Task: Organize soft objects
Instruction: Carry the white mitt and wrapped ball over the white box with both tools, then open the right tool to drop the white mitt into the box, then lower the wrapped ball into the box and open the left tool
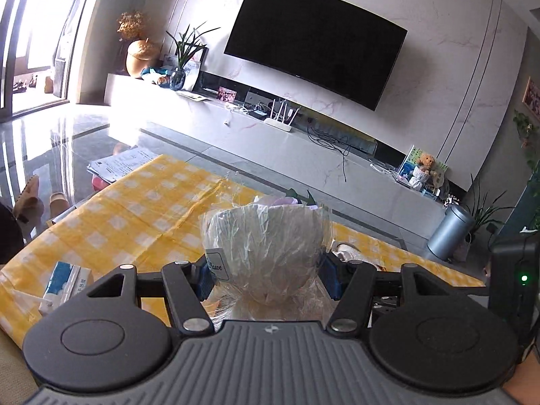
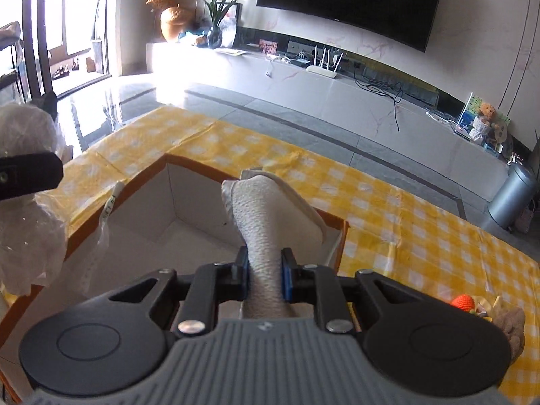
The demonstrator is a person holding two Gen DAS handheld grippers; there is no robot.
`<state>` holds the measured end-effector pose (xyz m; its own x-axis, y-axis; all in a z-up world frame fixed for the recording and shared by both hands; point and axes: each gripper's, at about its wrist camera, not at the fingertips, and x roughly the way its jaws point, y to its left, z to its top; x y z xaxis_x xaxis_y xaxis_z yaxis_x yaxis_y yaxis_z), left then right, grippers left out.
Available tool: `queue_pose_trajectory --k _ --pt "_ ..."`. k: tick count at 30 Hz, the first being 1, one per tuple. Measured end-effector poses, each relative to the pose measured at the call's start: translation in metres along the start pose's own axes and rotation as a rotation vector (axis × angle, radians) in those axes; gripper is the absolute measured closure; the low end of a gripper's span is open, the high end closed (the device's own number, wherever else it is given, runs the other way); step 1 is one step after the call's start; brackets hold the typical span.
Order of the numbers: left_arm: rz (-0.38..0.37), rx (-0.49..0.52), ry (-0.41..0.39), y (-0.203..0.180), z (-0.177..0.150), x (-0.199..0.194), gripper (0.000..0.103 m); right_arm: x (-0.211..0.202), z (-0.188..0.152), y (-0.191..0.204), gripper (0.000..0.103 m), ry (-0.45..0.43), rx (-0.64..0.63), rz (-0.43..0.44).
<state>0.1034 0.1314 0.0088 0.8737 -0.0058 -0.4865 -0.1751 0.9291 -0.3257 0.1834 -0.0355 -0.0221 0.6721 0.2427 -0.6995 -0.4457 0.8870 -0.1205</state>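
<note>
My left gripper (image 1: 265, 278) is shut on a white soft object wrapped in clear plastic (image 1: 263, 246), held above the yellow checked tablecloth (image 1: 135, 209). The same wrapped object (image 2: 27, 202) and the left gripper show at the left edge of the right wrist view. My right gripper (image 2: 265, 276) is shut on a rolled white towel (image 2: 263, 216), held over an open white box with an orange rim (image 2: 189, 222). A thin plastic-wrapped item (image 2: 104, 216) leans inside the box's left wall.
A tissue pack (image 1: 64, 281) lies at the table's left. Papers (image 1: 121, 165) sit at the far corner. An orange knitted toy (image 2: 464, 302) and a beige plush (image 2: 511, 324) lie at the right. Beyond are a TV cabinet (image 1: 303, 155) and a grey bin (image 2: 513, 199).
</note>
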Motion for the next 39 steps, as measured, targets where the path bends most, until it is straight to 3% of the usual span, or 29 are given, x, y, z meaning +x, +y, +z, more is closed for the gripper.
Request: queue_pose_trajectory --k 12,16,19,21,23,30,35,39 --pt "0.022 -0.042 0.023 0.019 -0.003 -0.002 0.033 0.087 0.004 0.055 0.086 0.181 -0.224 -0.147" --pt "0.025 -0.034 0.025 0.018 -0.003 0.000 0.033 0.100 0.003 0.064 0.084 0.206 -0.268 -0.144" --pt "0.004 -0.046 0.058 0.019 -0.002 0.003 0.032 0.103 0.000 0.066 0.070 0.232 -0.276 -0.096" --pt "-0.008 -0.048 0.062 0.020 -0.002 0.003 0.032 0.103 0.000 0.062 0.034 0.238 -0.229 -0.033" --pt "0.004 -0.042 0.058 0.019 -0.002 0.002 0.032 0.098 0.001 0.057 0.013 0.205 -0.191 -0.005" --pt "0.010 -0.020 0.056 0.017 -0.003 0.005 0.032 0.066 0.006 0.048 0.007 0.093 -0.176 0.013" --pt "0.017 -0.005 0.048 0.013 -0.003 0.005 0.032 0.047 0.001 0.040 0.005 0.066 -0.195 -0.001" --pt "0.013 -0.014 0.048 0.009 -0.004 0.007 0.032 0.036 -0.007 0.026 0.005 0.043 -0.133 0.013"
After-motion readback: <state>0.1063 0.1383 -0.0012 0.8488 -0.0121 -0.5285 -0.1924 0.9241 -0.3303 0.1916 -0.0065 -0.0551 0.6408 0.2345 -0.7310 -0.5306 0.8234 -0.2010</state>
